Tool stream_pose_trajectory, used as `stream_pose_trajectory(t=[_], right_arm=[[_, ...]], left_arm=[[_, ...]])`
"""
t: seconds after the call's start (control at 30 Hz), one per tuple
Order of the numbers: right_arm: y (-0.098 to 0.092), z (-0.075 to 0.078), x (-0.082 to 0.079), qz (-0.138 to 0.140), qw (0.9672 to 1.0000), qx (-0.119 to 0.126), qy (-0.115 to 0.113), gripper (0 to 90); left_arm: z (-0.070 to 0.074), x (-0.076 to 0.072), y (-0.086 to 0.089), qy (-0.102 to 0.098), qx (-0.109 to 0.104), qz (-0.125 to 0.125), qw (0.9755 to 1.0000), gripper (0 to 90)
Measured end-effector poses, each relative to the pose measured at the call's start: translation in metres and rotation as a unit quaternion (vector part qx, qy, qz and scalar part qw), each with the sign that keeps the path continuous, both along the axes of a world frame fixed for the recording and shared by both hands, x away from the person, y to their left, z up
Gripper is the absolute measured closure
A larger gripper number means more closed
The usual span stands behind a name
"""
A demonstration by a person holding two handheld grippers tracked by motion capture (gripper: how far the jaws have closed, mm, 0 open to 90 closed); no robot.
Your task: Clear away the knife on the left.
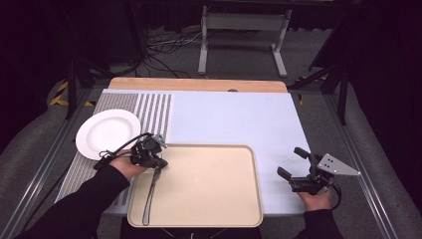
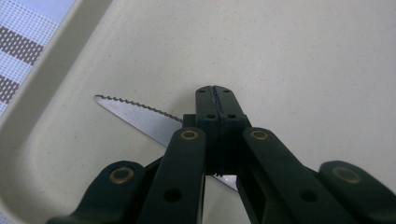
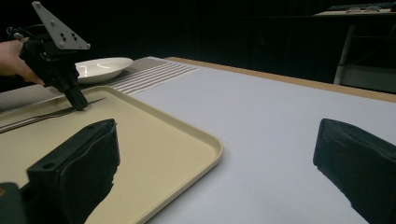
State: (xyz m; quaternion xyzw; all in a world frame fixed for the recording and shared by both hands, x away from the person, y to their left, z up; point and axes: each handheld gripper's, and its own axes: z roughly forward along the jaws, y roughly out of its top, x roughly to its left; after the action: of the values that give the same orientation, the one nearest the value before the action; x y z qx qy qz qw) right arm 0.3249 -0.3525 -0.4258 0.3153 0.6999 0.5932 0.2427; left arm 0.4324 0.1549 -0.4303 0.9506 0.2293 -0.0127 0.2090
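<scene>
From above, my left gripper [image 1: 158, 163] has its jaws clamped on the knife [image 1: 151, 191], covering the blade; only the handle shows, lying along the left side of the beige tray [image 1: 214, 199], its long axis running from the near edge away from me.

Along my left gripper [image 2: 215, 100], the closed jaws hide the middle of the knife [image 2: 135, 114]; its serrated tip points toward the tray's corner.

From my right gripper [image 3: 215, 154], jaws wide apart over the white mat [image 3: 280, 116], the knife [image 3: 42, 119] is thin and hard to make out, with a white plate [image 3: 100, 67] beyond.
</scene>
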Motion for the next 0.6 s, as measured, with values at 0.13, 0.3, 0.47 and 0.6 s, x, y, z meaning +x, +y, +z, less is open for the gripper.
stream_pose_trajectory(t=[0.13,0.3,0.47,0.6], right_arm=[[0.000,0.000,0.000,0.000,1.0000,0.000,0.001,1.1],[0.000,0.000,-0.001,-0.002,1.0000,-0.001,0.000,1.1],[0.000,0.000,0.000,-0.003,1.0000,-0.002,0.001,1.1],[0.000,-0.001,0.000,-0.001,1.0000,-0.003,0.002,1.1]], left_arm=[[0.000,0.001,0.005,0.002,-0.002,0.003,1.0000,90.0],[0.000,0.001,0.009,0.003,-0.001,0.008,1.0000,90.0],[0.000,0.000,0.011,0.002,0.002,0.009,1.0000,90.0],[0.001,0.000,0.013,-0.001,0.007,0.011,0.9999,90.0]])
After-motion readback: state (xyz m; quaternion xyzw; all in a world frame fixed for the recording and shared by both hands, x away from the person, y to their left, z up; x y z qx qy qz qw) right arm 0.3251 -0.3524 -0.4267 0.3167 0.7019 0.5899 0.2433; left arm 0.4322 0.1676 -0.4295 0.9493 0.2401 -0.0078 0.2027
